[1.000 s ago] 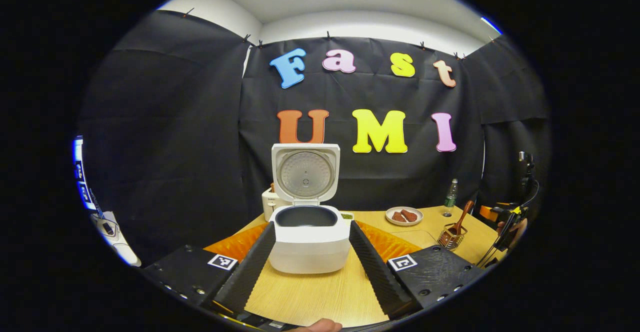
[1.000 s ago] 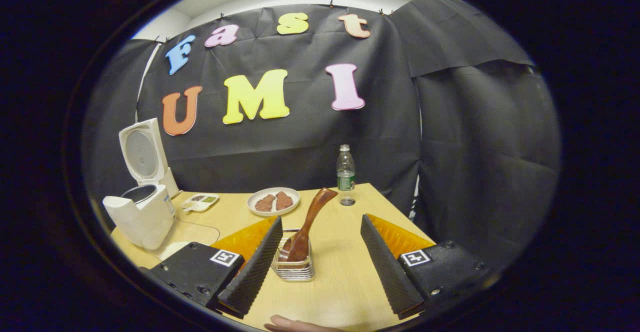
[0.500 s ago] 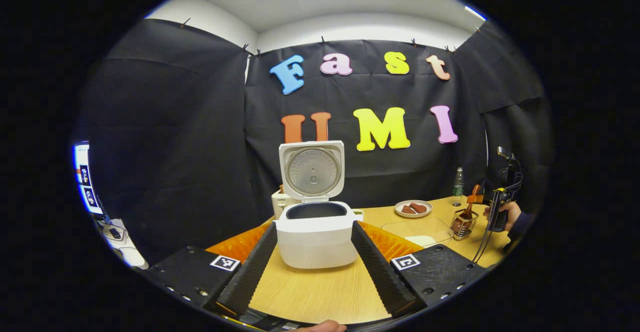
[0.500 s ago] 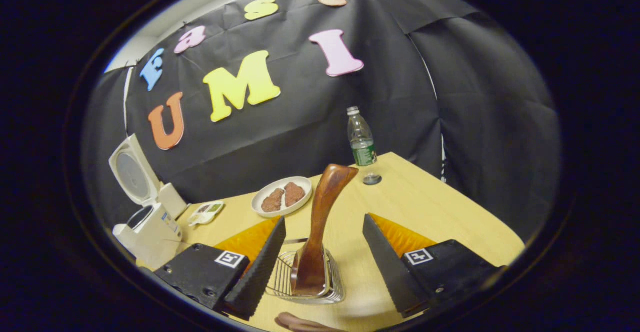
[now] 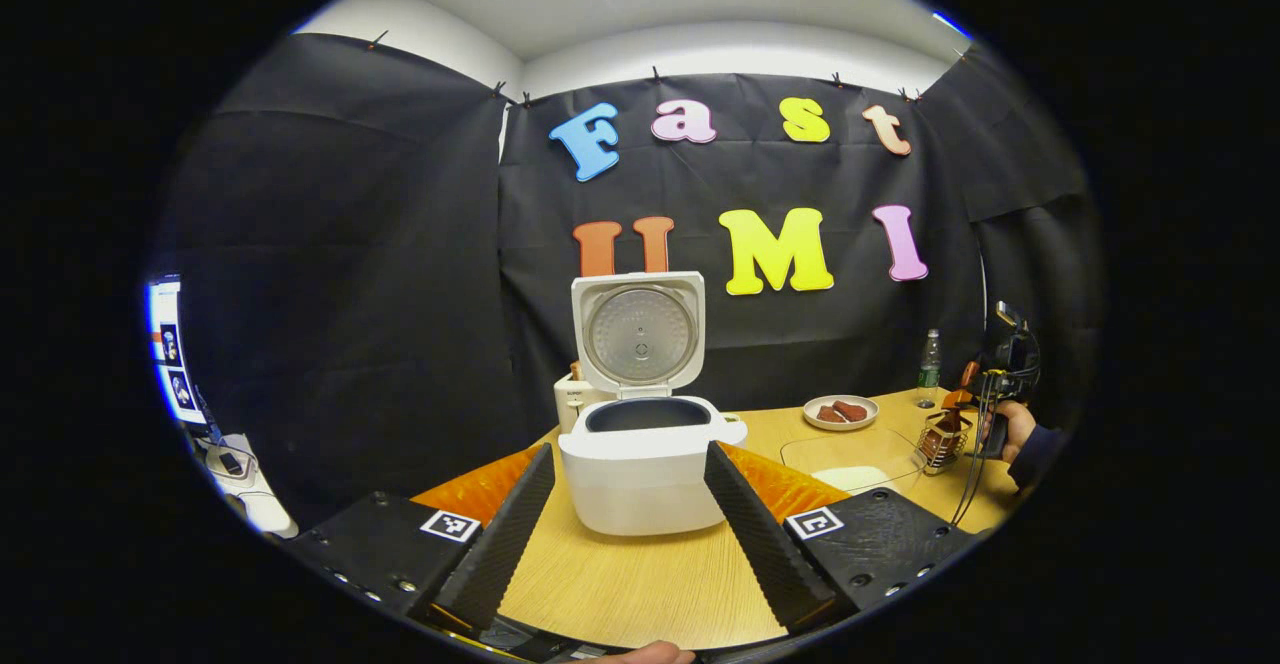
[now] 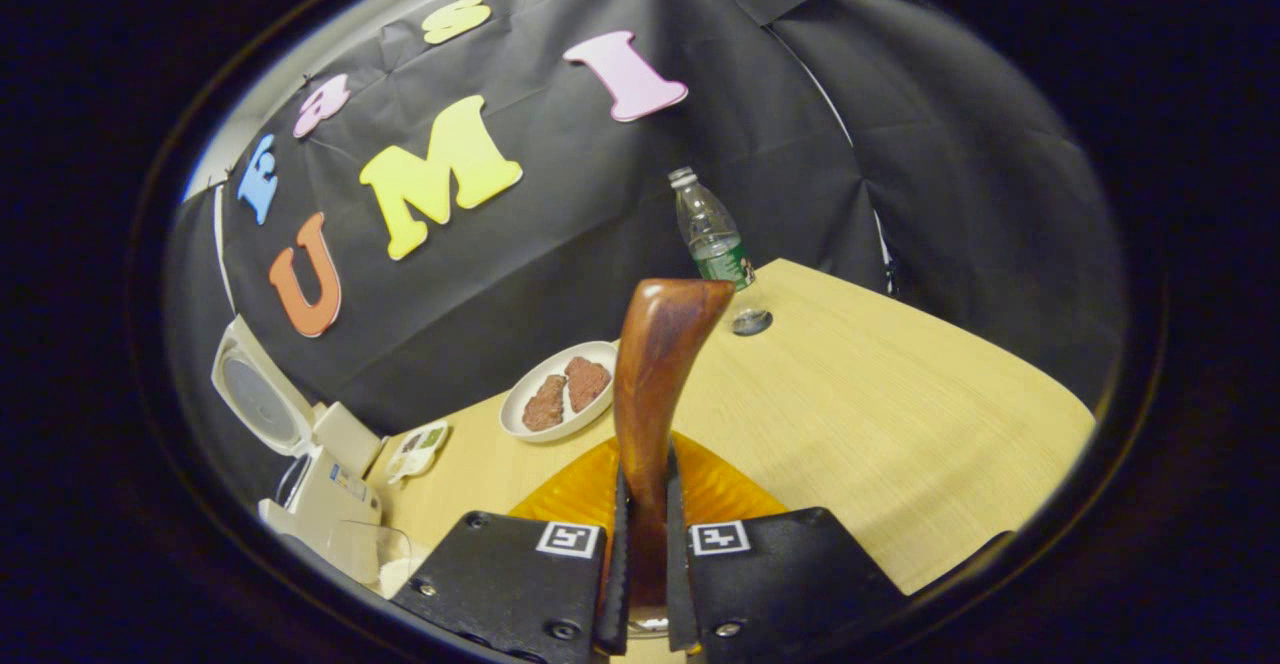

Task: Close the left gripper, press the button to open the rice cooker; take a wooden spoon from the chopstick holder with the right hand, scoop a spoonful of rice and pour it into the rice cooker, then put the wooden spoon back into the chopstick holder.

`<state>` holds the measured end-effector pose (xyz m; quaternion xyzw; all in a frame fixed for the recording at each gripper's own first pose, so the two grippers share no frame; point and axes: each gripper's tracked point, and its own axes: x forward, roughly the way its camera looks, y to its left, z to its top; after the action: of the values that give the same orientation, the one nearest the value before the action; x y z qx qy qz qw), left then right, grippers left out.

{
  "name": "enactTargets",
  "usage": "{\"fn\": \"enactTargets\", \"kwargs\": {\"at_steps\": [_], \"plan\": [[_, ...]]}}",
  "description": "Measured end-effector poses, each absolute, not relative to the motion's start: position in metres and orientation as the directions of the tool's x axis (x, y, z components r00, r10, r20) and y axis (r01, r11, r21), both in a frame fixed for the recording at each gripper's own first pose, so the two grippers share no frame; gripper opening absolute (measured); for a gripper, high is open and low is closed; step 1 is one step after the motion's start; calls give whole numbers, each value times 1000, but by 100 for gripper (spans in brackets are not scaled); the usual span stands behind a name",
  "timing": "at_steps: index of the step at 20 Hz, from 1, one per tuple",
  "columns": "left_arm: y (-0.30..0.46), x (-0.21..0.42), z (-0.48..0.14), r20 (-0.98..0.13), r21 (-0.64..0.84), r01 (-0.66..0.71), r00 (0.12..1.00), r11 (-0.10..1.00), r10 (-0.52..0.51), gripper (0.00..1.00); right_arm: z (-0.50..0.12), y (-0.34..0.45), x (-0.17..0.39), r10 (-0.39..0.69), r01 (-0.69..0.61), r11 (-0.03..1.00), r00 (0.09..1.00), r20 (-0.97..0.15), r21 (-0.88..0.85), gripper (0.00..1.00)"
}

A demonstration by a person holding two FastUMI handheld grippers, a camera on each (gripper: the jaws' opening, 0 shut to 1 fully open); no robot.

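In the right gripper view, the right gripper (image 6: 641, 564) is closed on the handle of the wooden spoon (image 6: 655, 374), both fingers pressed against it. In the left gripper view, the same spoon is seen far right in the wire holder (image 5: 940, 441), with a hand (image 5: 1005, 429) beside it. The left gripper (image 5: 630, 524) is held wide apart and grips nothing; the rice cooker (image 5: 645, 464), lid raised, stands beyond its fingers. No label writing is legible. Bare table (image 6: 900, 404) lies to the right of the spoon, up to the bottle (image 6: 708, 234) and plate (image 6: 560, 396).
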<state>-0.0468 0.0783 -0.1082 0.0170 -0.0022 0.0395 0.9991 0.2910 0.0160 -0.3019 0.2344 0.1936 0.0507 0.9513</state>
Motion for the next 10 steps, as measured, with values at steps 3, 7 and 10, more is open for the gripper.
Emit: {"fn": "enactTargets", "kwargs": {"at_steps": [3,7,10], "plan": [[77,-45,-112,-1,30,-62,998,998,62,96,-273,18,280,181,-69,928,942,-282,367,16],[75,-43,-114,-1,17,-41,999,999,41,96,-224,30,260,188,-117,947,957,-220,299,15],[76,-45,-115,3,9,-36,999,999,36,96,-196,50,239,206,-146,948,959,-196,282,10]]}}
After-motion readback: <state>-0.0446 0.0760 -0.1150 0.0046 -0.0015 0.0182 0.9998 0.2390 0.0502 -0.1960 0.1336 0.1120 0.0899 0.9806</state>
